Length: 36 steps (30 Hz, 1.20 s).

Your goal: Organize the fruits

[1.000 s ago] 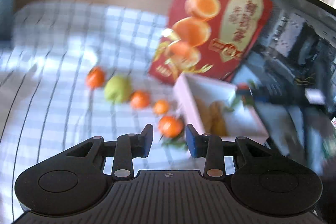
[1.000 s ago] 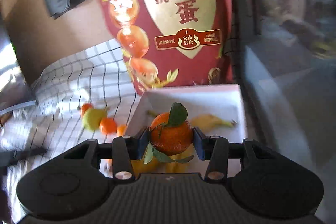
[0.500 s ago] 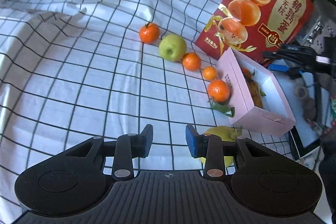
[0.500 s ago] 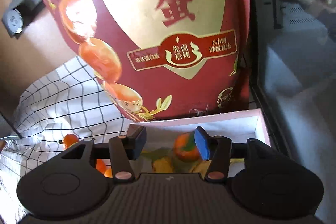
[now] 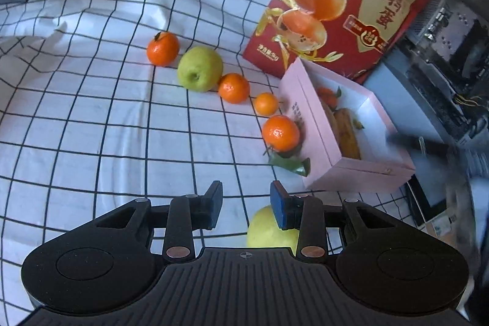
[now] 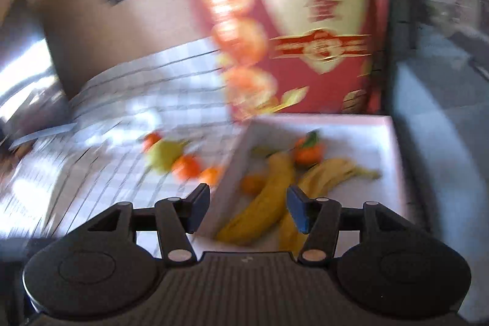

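White cloth with a black grid (image 5: 91, 118) fills most of the left wrist view, and the left gripper (image 5: 246, 205) hangs over it with its jaws partly spread and nothing pinched between them. A yellow-green fruit (image 5: 269, 229) lies on the cloth just below the blue right pad, half hidden by the gripper body. Farther out, a loose row of fruit runs toward the pink box (image 5: 351, 170): a mandarin (image 5: 162, 48), a green apple (image 5: 200, 68) just beside it, a second mandarin (image 5: 233, 87), a smaller one (image 5: 266, 104), and a leafy mandarin (image 5: 280, 133) that rests right against the box wall. Inside the box lie a leafy mandarin and something brownish-yellow, both only partly visible. A red carton printed with halved eggs (image 5: 342, 2) stands tilted behind the box. The right wrist view is blurred. The right gripper (image 6: 249, 208) hovers above the near end of the pink box (image 6: 394, 161), its jaws opening and holding nothing. Below and beyond them, two bananas (image 6: 269, 197) lie in the box with a leafy mandarin (image 6: 308, 153) and a small orange fruit (image 6: 252, 184). To the left, on the cloth (image 6: 101, 173), the green apple (image 6: 165, 156) and mandarins show as smears.
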Motion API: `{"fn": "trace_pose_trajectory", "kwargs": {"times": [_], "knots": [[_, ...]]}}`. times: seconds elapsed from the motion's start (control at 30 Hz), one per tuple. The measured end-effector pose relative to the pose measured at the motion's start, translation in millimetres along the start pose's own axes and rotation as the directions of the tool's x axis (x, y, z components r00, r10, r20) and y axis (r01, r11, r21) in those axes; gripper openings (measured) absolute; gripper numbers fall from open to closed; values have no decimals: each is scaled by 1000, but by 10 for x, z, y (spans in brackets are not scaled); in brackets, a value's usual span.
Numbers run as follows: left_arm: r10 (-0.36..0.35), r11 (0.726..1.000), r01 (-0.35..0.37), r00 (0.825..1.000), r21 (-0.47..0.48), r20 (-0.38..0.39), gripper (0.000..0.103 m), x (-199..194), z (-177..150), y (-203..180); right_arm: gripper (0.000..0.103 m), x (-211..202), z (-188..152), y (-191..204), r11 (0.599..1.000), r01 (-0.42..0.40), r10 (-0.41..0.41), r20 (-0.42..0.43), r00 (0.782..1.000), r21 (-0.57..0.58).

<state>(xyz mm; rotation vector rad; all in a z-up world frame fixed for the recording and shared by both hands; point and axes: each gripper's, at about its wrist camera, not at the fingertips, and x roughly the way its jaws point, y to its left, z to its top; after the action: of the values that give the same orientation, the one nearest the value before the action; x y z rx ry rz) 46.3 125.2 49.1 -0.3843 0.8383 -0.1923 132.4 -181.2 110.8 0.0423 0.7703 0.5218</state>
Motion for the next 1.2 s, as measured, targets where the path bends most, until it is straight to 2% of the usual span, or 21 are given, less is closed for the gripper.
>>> {"fn": "trace_pose_trajectory", "kwargs": {"times": [0.1, 0.23, 0.33, 0.5, 0.67, 0.8, 0.87, 0.9, 0.97, 1.2], "knots": [[-4, 1000, 3, 1000, -18, -2, 38, 40, 14, 13, 62, -34, -266, 343, 991, -78, 74, -45, 996, -113], [6, 1000, -6, 1000, -28, 14, 38, 30, 67, 35, 62, 129, -625, 698, 968, -169, 143, -146, 979, -187], [36, 999, -35, 999, -23, 36, 38, -6, 111, 73, 62, 286, -805, 890, 955, -176, 137, -175, 975, -237], [84, 996, -83, 995, -16, 53, 38, 11, 286, 156, 65, 502, -857, 1015, 948, -163, 119, -171, 978, -273], [118, 989, -125, 990, 83, 82, 38, 250, 944, 128, 65, 534, -869, 1042, 953, -162, 121, -168, 978, -257], [141, 982, -141, 990, 123, 12, 38, 686, 1478, 144, 65, 463, -896, 1024, 962, -150, 116, -156, 981, -228], [180, 972, -171, 983, 164, -39, 38, 946, 1645, 137, 65, 407, -919, 1022, 967, -146, 115, -149, 982, -211], [208, 961, -192, 976, 199, -62, 38, 1062, 1697, 127, 65, 387, -930, 1020, 968, -142, 113, -147, 983, -205], [262, 935, -228, 960, 271, -97, 45, 1271, 1773, 107, 65, 335, -962, 1006, 974, -124, 97, -141, 985, -192], [319, 892, -238, 934, 383, -161, 47, 1603, 1904, 44, 65, 200, -1047, 839, 991, -43, 25, -134, 991, -128]]}}
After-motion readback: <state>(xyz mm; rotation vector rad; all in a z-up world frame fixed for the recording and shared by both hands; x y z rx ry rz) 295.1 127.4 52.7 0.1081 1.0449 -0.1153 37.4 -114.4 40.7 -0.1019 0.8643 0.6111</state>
